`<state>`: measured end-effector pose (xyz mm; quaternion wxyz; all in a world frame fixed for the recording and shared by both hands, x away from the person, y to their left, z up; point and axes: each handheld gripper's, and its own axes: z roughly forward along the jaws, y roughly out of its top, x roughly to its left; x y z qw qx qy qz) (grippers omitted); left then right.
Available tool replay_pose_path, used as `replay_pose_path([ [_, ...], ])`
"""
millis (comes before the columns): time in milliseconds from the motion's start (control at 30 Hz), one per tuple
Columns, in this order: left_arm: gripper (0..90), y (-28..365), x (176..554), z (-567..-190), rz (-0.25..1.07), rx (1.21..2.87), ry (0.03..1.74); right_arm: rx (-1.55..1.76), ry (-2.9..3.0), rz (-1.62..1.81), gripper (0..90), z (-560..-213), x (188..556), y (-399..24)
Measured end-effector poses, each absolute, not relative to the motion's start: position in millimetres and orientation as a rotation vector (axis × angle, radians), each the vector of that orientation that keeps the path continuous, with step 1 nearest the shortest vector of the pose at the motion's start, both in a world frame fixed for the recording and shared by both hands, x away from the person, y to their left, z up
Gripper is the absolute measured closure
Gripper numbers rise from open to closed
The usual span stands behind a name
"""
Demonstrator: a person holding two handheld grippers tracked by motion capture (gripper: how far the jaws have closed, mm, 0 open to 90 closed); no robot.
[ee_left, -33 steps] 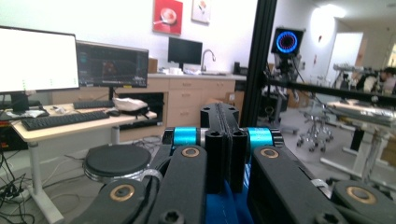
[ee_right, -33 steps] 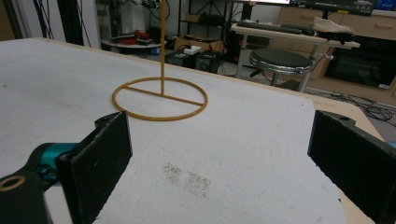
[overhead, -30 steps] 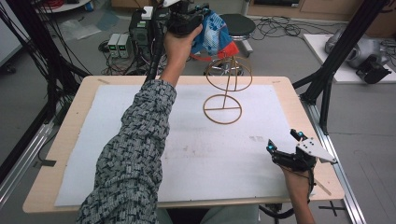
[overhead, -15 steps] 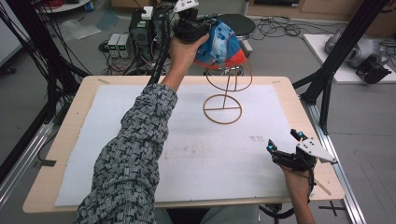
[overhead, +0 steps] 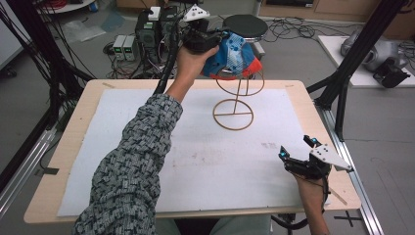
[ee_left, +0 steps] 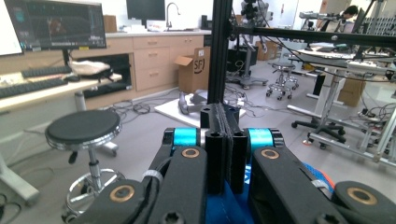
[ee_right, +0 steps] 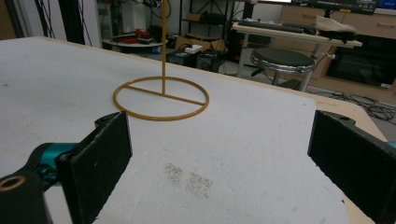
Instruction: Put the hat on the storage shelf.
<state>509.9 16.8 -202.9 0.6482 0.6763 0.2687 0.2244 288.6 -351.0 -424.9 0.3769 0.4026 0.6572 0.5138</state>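
high view: stool (overhead: 244,24) behind cap (overhead: 234,56); wire stand (overhead: 235,100) beneath.

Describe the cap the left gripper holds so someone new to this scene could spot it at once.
Start at the white mat on the table, then find the gold wire stand toward its far edge. Over the stand's top ring, the left gripper holds the cap. It is blue with white markings and a red brim, the brightest thing here.

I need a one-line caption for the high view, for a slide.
Left gripper holds a blue cap above the wire stand; open right gripper rests on the white mat.
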Motion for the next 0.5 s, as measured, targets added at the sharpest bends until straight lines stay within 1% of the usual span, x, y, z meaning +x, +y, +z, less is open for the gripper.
replay_pose_path([
  [233,88.9,19.3,510.0,-219.8,0.485,1.541,0.612,1.036,1.686,1.314,5.4,-425.2,289.4,-350.0],
  [500,88.8,10.6,505.7,-231.2,0.476,1.570,0.589,1.035,1.688,1.312,5.4,-425.3,289.4,-350.2],
])
